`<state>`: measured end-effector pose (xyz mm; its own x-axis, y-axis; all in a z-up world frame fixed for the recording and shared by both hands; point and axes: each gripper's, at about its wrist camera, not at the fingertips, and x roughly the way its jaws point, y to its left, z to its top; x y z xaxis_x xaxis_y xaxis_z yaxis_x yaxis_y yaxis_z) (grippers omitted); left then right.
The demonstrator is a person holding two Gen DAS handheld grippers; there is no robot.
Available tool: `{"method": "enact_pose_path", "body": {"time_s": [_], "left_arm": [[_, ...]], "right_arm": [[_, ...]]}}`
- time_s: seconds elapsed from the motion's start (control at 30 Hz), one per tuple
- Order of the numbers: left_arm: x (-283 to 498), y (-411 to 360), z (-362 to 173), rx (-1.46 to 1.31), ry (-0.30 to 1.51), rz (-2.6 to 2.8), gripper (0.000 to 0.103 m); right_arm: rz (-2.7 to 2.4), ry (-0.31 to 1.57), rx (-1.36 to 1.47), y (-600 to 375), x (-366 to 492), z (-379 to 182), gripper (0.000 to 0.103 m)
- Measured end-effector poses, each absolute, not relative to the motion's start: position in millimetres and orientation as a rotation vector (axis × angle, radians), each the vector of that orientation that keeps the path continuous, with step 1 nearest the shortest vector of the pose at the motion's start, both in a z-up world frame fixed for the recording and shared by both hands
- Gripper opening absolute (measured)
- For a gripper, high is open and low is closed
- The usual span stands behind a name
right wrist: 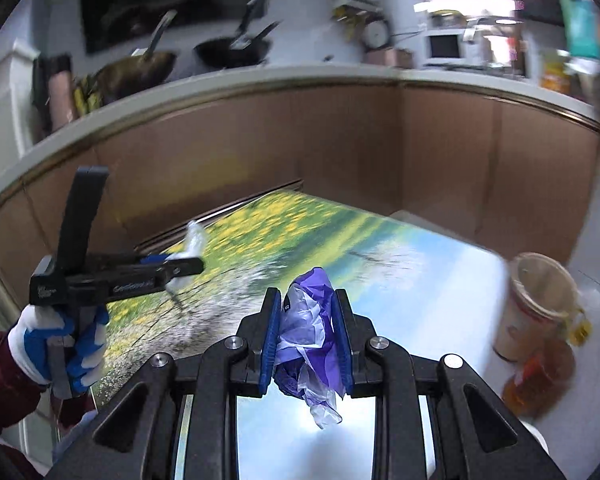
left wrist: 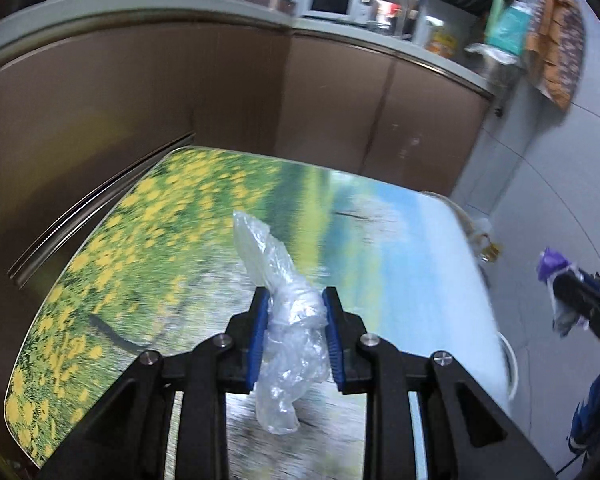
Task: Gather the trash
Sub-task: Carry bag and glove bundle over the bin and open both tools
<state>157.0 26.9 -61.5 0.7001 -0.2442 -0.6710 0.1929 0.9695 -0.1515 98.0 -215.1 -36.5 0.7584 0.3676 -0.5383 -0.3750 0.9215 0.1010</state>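
A: Two bits of trash were off the table (left wrist: 100, 240) at that moment, one in each gripper. The left gripper (left wrist: 296, 332) had its blue fingers (left wrist: 259, 336) pinched narrow on a crumpled clear plastic bag (left wrist: 284, 320), whose long axis ran up past the tips and hung down beneath them. The right gripper (right wrist: 307, 336) was closed the same way on a purple-and-clear plastic wrapper (right wrist: 308, 344).

B: And where did the load have to go?

A: My guess was the paper cup (right wrist: 540, 304) standing off the table's far right corner, just beside an amber bottle (right wrist: 540, 380). It lay to the right of and beyond the right fingers. The right gripper was the nearer one; the left was well over to the other side, held in a gloved hand (right wrist: 60, 344).

B: So the move turned on that?

A: I judged so. The right hand would have carried its wrapper rightward to the cup's open mouth, the left would have had to cross the table. That is if the cup was the bin at all.

B: What couldn't you make out?

A: Everything beyond the grippers was smeared. What the cup and bottle stood on was hidden below the table edge. In the left view the right gripper was cut off at the frame's edge, and whether more trash lay below the grippers was hidden by their bodies.
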Motion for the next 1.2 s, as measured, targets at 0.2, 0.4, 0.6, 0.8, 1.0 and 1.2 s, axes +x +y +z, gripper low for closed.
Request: {"method": "enact_pose_path", "body": {"time_s": [0.2,0.4,0.6,0.8,1.0,1.2], "left_arm": [[137.9,-46.1,-49.3,-0.016,0.75,-0.389,0.025],[132.0,-159.2,-58.2,0.068,0.797,-0.581,0.025],[133.7,-277.6,-90.9,0.124,0.906,-0.754,0.025],[147.0,-359.8,-139.4,0.136,1.046,-0.827,0.028],[156.5,-391.5,-168.6,0.122,1.105,-0.849,0.042],[156.7,-382.1,-166.3,0.083,1.095,-0.856,0.046]], "right_arm": [[0.208,0.566,0.06,-295.0,58.2,-35.3,0.026],[-0.014,0.621,0.142,-371.8,37.8,-70.2,0.026],[-0.168,0.714,0.227,-437.1,33.4,-124.3,0.026],[-0.275,0.793,0.298,-484.6,34.5,-177.3,0.027],[-0.35,0.841,0.329,-509.3,38.5,-213.1,0.047],[-0.396,0.848,0.324,-514.1,34.2,-221.9,0.073]]}}
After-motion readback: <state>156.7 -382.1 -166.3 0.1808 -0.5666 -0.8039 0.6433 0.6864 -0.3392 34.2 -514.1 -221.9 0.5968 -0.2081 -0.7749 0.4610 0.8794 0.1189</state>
